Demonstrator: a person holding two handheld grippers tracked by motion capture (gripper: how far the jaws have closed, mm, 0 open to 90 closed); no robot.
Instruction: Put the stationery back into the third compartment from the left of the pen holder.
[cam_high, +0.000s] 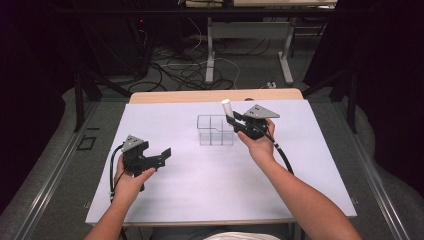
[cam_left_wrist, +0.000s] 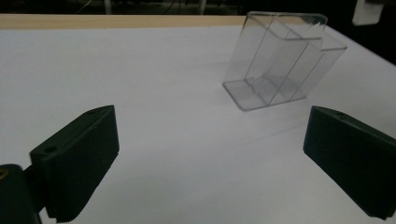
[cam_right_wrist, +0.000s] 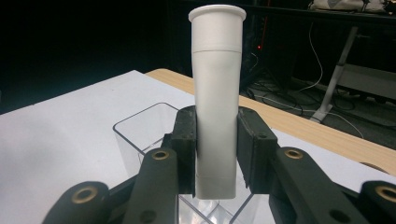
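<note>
Dark lab bay, cables (cam_high: 180, 70) all over the floor, desk legs (cam_high: 210, 50) behind. White sheet (cam_high: 190, 175) covers a wood-edged table (cam_high: 215, 95). No readable labels or writing anywhere, tube's blank too.

R gripper (cam_right_wrist: 215, 149): jaws narrow, clamped on an upright white plastic tube (cam_right_wrist: 217, 93) w/ flared rim, hanging right over a clear divided organizer box (cam_high: 215, 131) at mid-table; tube's lower end sits at the box's open top, rim sticks up above the jaws.

L gripper (cam_left_wrist: 210, 154): jaws wide, nothing between, near the sheet's left front, well apart from the box. Path to the box looks unobstructed.
</note>
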